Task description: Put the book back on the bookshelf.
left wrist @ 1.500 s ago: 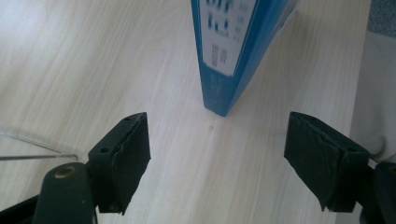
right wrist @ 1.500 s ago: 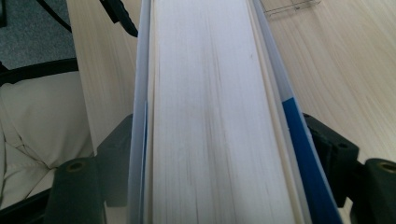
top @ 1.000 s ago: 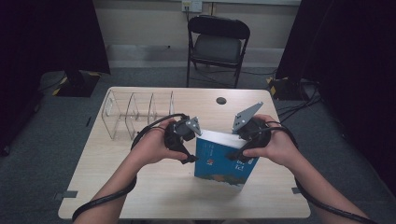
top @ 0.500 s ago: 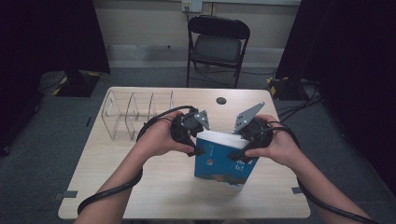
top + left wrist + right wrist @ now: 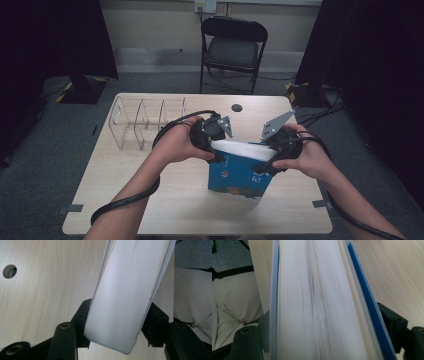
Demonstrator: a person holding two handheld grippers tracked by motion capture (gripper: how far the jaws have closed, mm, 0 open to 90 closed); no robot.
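A thick book with a blue cover (image 5: 239, 174) stands on edge at the middle of the wooden table (image 5: 150, 200), tilted a little. My left gripper (image 5: 216, 142) is shut on its upper left corner. In the left gripper view the gripper (image 5: 117, 325) pinches the white page block (image 5: 125, 295) between both jaws. My right gripper (image 5: 270, 156) is shut on the book's upper right end. Its own view shows the gripper (image 5: 327, 332) with jaws on either side of the pages (image 5: 314, 302) and blue cover (image 5: 367, 302).
A clear acrylic divider rack (image 5: 145, 122) stands at the table's back left. A round cable hole (image 5: 237, 107) sits near the back edge. A black folding chair (image 5: 232, 45) stands beyond the table. Cables trail from both grippers.
My left gripper has moved right and up from beside the book and closed on its top corner. The book stands a little more upright; the right gripper has barely moved.
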